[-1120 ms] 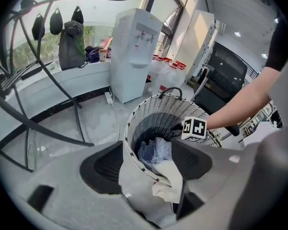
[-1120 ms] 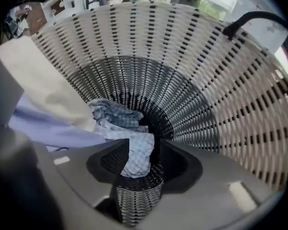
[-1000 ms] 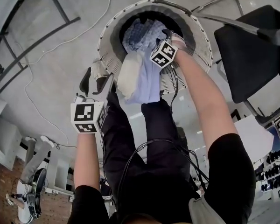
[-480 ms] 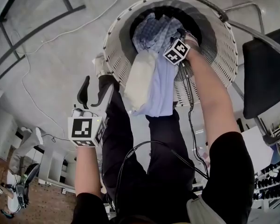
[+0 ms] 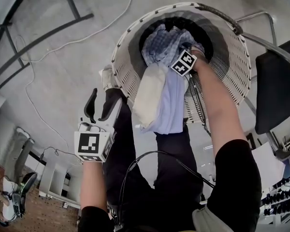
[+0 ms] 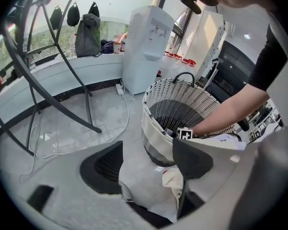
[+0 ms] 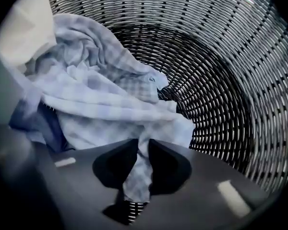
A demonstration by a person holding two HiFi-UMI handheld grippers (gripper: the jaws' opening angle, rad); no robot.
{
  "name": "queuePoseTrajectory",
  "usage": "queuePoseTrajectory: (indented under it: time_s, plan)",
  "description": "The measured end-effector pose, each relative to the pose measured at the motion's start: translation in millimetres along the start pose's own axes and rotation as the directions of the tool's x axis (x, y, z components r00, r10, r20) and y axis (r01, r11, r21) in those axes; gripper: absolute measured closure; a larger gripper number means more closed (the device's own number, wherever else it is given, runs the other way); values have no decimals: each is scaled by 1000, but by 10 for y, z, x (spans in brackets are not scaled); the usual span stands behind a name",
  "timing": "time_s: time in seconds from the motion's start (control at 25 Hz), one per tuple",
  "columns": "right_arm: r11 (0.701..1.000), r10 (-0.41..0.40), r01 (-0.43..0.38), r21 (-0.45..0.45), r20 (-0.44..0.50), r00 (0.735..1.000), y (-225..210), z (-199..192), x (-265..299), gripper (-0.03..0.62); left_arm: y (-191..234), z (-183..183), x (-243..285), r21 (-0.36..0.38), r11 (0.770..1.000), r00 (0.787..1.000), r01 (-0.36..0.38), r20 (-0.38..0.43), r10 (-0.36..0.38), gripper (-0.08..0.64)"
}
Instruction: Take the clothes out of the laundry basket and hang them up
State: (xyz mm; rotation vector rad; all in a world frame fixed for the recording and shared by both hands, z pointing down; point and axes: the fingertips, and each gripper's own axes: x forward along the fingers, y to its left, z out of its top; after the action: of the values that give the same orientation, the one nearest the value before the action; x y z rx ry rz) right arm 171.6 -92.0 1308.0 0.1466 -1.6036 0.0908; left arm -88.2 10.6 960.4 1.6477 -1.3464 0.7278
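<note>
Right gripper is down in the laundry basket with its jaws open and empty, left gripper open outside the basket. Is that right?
Not quite. The right gripper view shows the right gripper is not empty: its jaws have just been closing and now pinch a fold of the blue checked garment. It is down in the laundry basket, and the left gripper is open outside it.

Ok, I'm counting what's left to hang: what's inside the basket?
A checked cloth, pinched by the right gripper, whose jaws have just been closing; a cream garment drapes over the rim. Whatever lies beneath is hidden.
</note>
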Motion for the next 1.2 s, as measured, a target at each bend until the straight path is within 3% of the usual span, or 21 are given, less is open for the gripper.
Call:
queuePoseTrajectory:
  time_s: [0.12,0.44,0.84,1.0,1.2]
  plan:
    - [999,-22,21,26,8,1000,-55,-6,-38,578,23,3,32,8,1000,1000,9,1,-9,231]
    - [997,-29,26,71,36,999,-143,24,-373,580,-16,106,-76,-5,1000,999,23,32,-23,232]
    - [974,-92,60,217,142,986,-399,282,-1767,578,-234,622,-612,38,995,993,87,81,-90,232]
    - [946,-114,44,320,203,973,-382,382,-2512,578,-402,919,-921,94,988,986,122,100,-132,232]
    - [878,-229,93,470,241,943,-581,448,-3429,578,-638,1268,-1339,148,976,973,162,141,-183,232]
